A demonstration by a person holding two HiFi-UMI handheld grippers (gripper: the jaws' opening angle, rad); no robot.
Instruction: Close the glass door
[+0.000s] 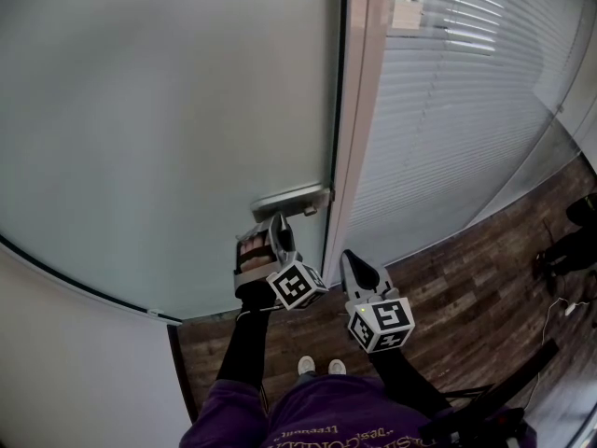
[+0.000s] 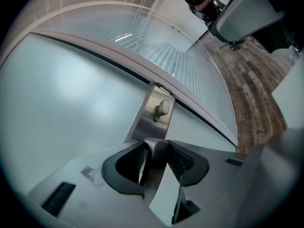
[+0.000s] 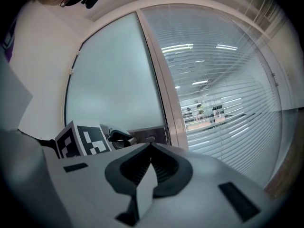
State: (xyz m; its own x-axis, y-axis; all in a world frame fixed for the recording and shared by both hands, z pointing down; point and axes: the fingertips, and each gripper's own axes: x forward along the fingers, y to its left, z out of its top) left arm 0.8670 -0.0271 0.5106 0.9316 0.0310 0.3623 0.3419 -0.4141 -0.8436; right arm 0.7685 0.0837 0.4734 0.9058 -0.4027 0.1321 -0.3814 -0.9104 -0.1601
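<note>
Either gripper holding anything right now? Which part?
Nothing gripped, it seems. The left gripper stands open around the door handle, on its lever, with a gap showing at one pad. The right gripper is shut, empty.

The head camera looks steeply down the glass door (image 1: 168, 110); both gripper cameras face it closely (all share its lock plate (image 2: 154, 113)).

The glass door (image 1: 159, 129) is frosted pale grey-green, its handle plate (image 1: 291, 199) brushed silver. The blinds (image 1: 448, 110) are white horizontal slats. The floor (image 1: 466, 287) shows dark brown planks. The left hand-held gripper (image 1: 278, 222) and right hand-held gripper (image 1: 354, 264) are grey with black-and-white square markers.
</note>
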